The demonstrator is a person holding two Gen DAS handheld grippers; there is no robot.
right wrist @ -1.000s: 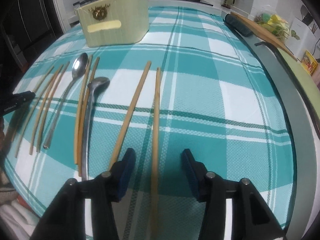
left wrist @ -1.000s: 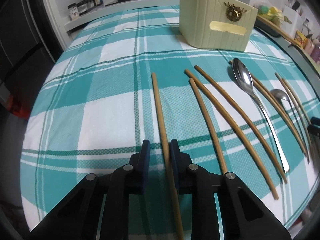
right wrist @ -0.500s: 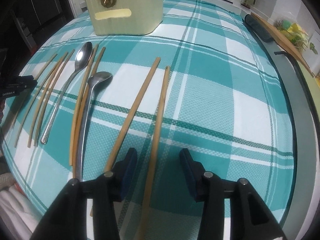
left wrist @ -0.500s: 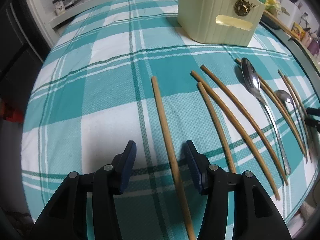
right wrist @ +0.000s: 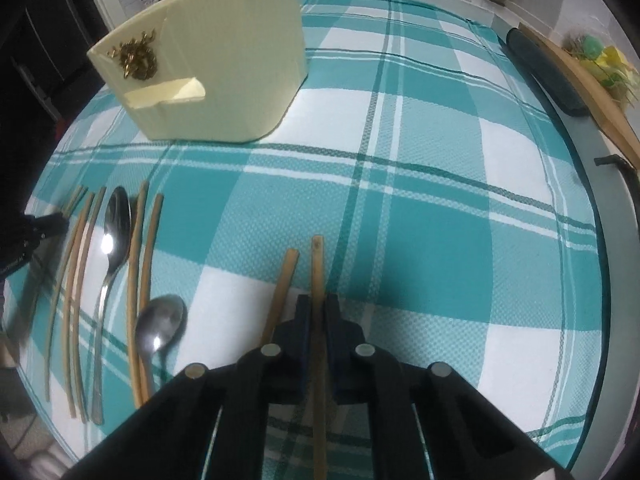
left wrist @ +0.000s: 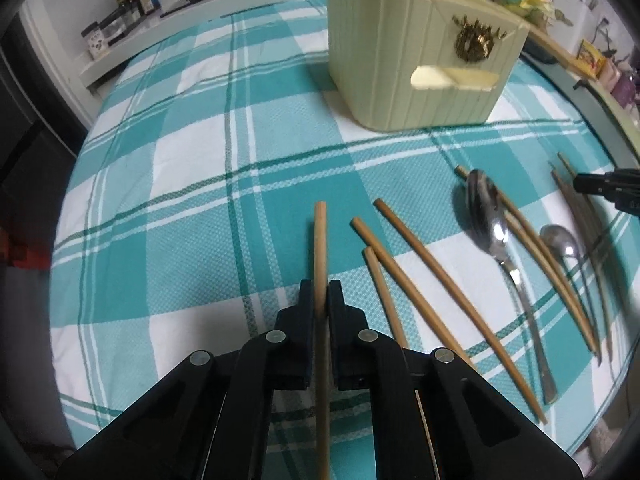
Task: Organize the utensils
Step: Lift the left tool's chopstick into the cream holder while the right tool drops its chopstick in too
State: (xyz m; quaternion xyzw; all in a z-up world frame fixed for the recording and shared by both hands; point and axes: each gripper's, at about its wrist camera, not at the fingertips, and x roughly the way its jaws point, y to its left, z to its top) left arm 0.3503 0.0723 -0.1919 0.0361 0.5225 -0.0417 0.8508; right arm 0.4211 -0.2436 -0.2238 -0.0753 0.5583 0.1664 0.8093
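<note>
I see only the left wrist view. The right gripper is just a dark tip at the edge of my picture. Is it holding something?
Observer: Yes. The right gripper is shut on a chopstick, with its fingers pressed on both sides.
Operator: Is another one close to it?
Observer: Yes, a loose chopstick lies on the cloth just left of the held one in the right wrist view.
Operator: Where is the holder from there?
Observer: The holder stands ahead and to the left, well apart from the held chopstick's tip.
</note>
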